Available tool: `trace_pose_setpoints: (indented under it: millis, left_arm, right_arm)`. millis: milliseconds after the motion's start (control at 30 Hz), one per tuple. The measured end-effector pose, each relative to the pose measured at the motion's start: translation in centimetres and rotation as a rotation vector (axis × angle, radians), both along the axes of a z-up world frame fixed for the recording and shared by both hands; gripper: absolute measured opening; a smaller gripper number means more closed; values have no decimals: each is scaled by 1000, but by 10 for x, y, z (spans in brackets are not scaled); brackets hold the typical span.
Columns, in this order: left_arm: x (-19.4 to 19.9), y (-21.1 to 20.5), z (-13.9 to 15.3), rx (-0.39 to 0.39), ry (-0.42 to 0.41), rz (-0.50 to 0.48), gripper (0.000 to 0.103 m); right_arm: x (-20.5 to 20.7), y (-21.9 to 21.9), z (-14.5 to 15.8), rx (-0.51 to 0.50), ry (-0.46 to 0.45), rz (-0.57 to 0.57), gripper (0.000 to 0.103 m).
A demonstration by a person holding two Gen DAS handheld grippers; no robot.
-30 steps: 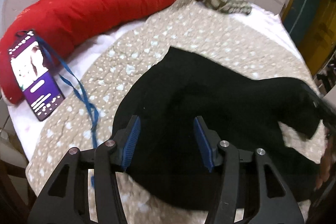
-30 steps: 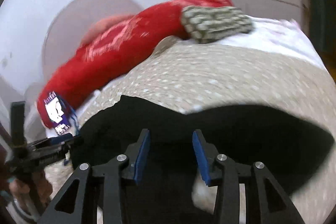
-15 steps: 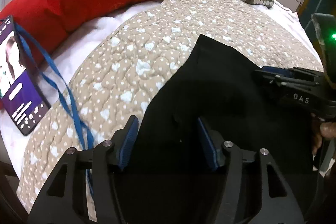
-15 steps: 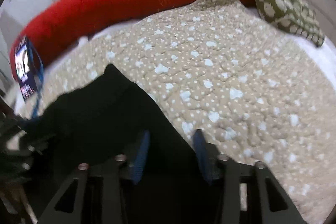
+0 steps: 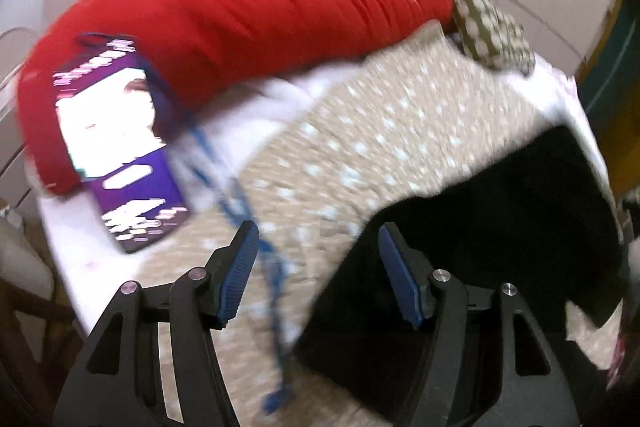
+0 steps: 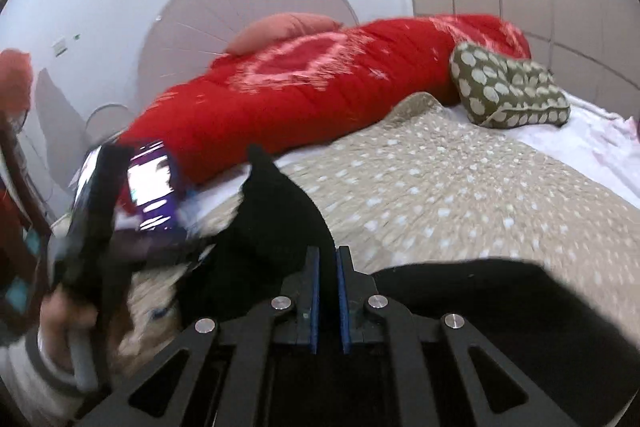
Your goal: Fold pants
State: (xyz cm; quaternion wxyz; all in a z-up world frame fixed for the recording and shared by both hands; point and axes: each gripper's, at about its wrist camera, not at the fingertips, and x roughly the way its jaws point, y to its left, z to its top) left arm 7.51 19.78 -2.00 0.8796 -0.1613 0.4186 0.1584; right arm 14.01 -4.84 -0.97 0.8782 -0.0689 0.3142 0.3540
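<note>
Right tool (image 6: 327, 297) is pinching a raised fold of the black pants (image 6: 276, 227), fingers nearly together; I'm keeping my left tool (image 5: 316, 275) gaping wide, gripping nothing, while the pants (image 5: 500, 227) are lying on the dotted quilt (image 5: 400, 131).

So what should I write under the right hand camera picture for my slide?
Right gripper shut on the black pants, lifting a fold above the spotted quilt beside a red bolster.
</note>
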Motion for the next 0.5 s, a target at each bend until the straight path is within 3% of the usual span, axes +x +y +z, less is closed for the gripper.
trace_pose_setpoints:
  millis: [133,200,300,400,500]
  left_arm:
    - [-36,22,23,7,-54,78,63]
    - [-43,20,28,3,-62,77,63]
    - [-47,2,26,-2,-54,31,63]
    - [-46,-20,19,-19,-46,-37,63]
    - [-44,-44,11,-34,-32,-103,63]
  right_arm:
    - [-67,28,-42,11,105,70,5]
    - [-79,56,-72,-21,177,97,5]
    - [-80,76,-102,-52,209,53,5]
    - [-84,42,-87,44,248,38,13]
    - [-95,-27,-69,60,206,-116,27]
